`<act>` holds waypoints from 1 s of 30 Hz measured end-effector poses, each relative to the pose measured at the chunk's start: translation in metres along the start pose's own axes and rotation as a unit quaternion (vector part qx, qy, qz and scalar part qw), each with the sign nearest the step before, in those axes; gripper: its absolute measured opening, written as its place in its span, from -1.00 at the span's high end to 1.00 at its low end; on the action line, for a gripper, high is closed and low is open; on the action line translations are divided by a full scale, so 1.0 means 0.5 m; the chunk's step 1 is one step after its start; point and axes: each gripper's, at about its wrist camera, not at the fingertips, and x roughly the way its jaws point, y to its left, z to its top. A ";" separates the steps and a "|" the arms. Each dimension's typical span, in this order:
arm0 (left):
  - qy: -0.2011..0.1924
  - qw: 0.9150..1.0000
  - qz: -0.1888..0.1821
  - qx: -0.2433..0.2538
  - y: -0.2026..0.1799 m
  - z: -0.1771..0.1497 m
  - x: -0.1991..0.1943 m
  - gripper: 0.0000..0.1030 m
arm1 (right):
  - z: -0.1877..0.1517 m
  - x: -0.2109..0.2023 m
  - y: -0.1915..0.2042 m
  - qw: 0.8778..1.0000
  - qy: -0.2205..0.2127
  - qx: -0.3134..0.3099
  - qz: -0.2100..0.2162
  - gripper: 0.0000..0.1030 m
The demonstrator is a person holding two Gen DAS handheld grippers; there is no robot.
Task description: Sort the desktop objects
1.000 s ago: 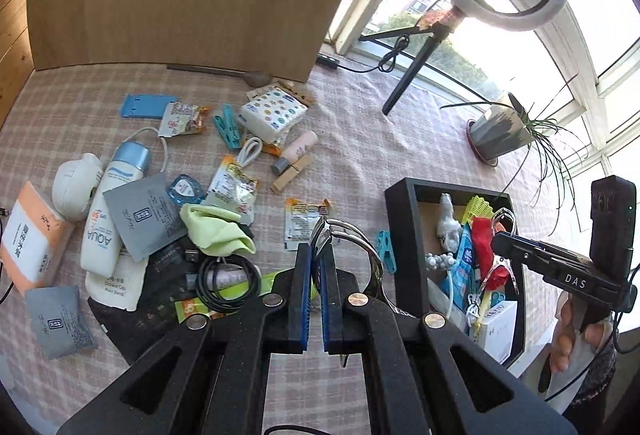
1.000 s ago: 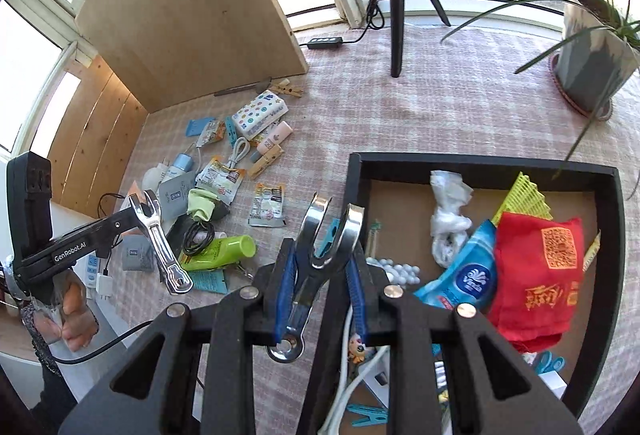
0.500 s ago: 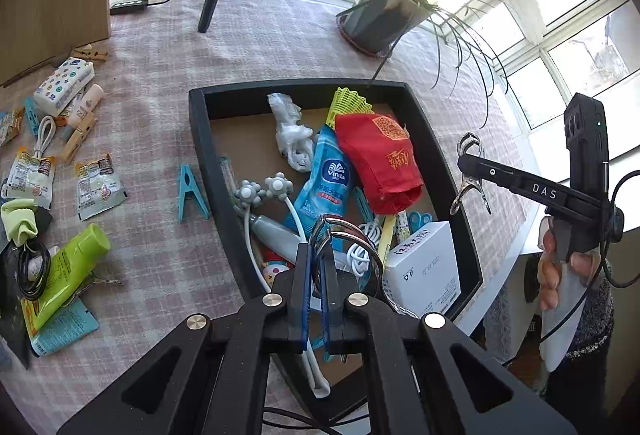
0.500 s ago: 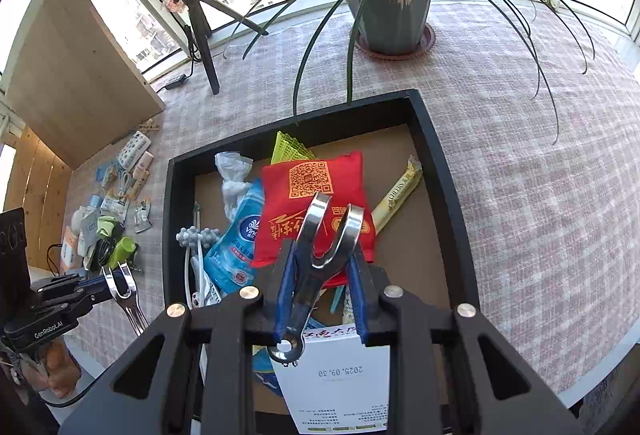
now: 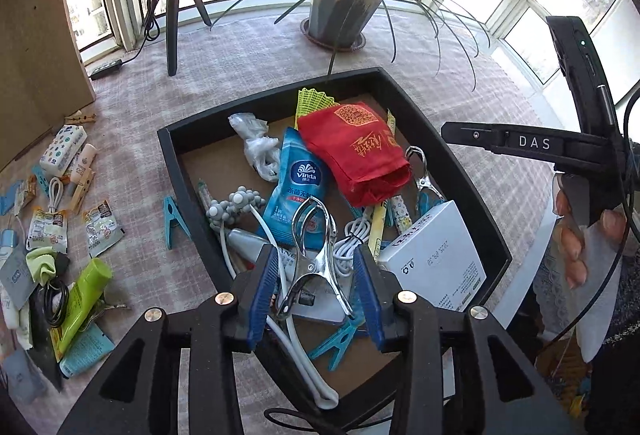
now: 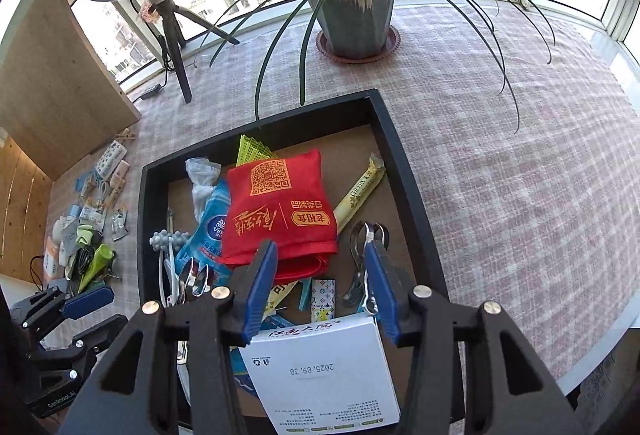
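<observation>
Two grippers hang over the black tray (image 5: 448, 155), which sits on the checked tablecloth (image 6: 500, 163) near the table's window-side edge. The left gripper (image 5: 316, 293) has just been opening its jaws; they stand partly apart, and a metal clip (image 5: 314, 247) lies between the blue pads, seemingly touched by neither, over the white cable (image 5: 352, 247) and other items in the tray's near part. The right gripper (image 6: 320, 283) has likewise just been opening and grips nothing; a second metal clip (image 6: 362, 259) lies in the tray just beside its right-hand finger, between the red pouch (image 6: 280, 211) and the tray's right wall. A white box (image 6: 324, 367) rests at the tray's near edge, a blue tissue pack (image 5: 298, 183) beside the pouch. More small things, a green tube (image 5: 82, 295) among them, crowd the table's left side.
</observation>
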 end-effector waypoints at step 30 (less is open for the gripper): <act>-0.058 0.983 0.087 -0.151 0.284 -0.129 -0.116 0.11 | -0.066 0.022 0.285 0.991 0.014 -0.109 0.079 -0.14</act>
